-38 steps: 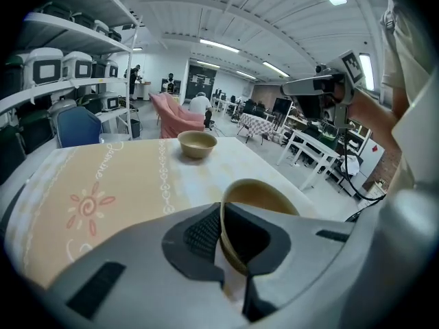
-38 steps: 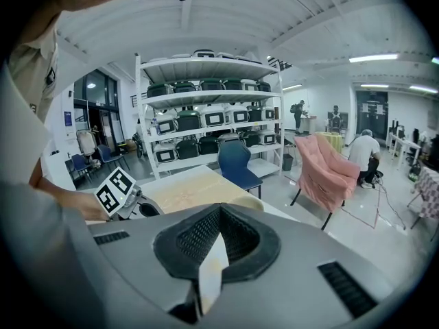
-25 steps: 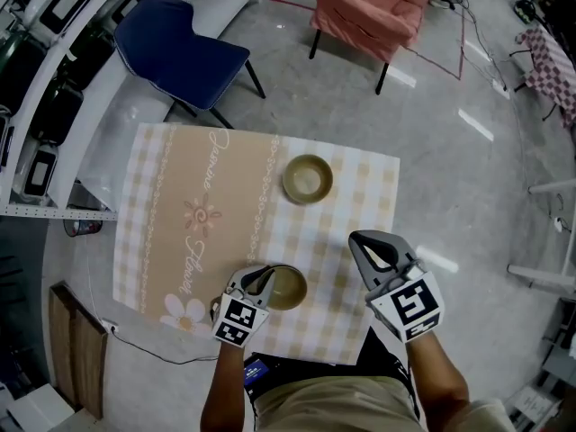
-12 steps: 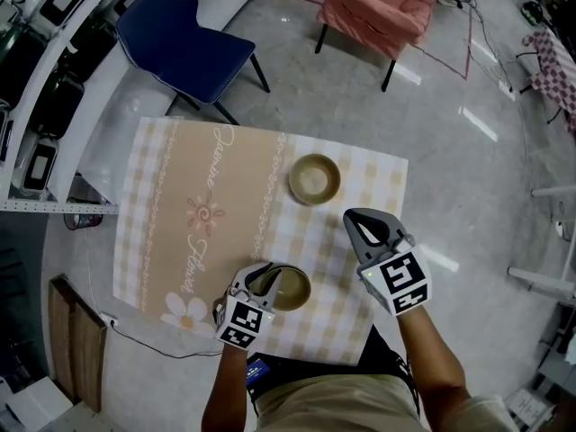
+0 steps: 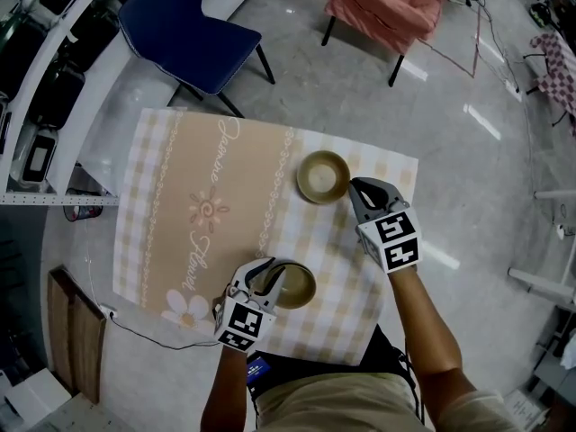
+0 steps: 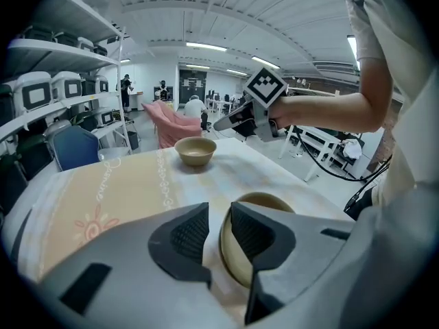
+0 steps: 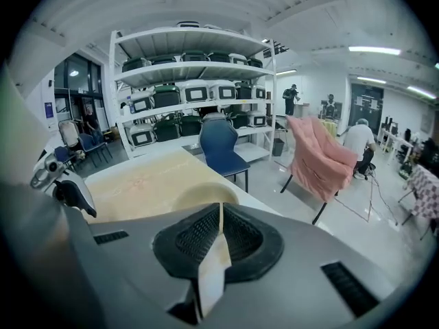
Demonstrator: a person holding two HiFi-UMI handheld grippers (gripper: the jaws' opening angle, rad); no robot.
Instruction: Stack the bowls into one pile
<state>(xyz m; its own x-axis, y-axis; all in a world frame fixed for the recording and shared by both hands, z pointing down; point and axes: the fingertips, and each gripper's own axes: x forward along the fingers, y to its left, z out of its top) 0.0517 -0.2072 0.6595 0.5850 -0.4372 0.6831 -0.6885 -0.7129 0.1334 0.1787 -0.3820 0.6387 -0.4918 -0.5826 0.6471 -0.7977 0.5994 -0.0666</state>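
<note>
Two tan bowls stand on the checked tablecloth (image 5: pixel 207 187). The far bowl (image 5: pixel 322 176) (image 6: pixel 195 149) (image 7: pixel 199 196) is upright near the table's far right. My right gripper (image 5: pixel 358 187) (image 7: pixel 219 214) (image 6: pixel 223 123) is shut and holds nothing, its tips just right of that bowl. The near bowl (image 5: pixel 295 286) (image 6: pixel 274 204) is by the front edge. My left gripper (image 5: pixel 270 274) (image 6: pixel 219 219) straddles its left rim. The rim lies against the right pad, and a sliver of cloth shows beside the left pad.
A blue chair (image 5: pixel 184 34) stands off the table's far left corner and a pink armchair (image 5: pixel 387 7) farther back. Shelving with boxes (image 5: pixel 36 79) runs along the left. The table's right edge (image 5: pixel 405 214) is close to my right gripper.
My right gripper has moved away from me across the table and lower, ending beside the far bowl. The left gripper and both bowls have stayed where they were.
</note>
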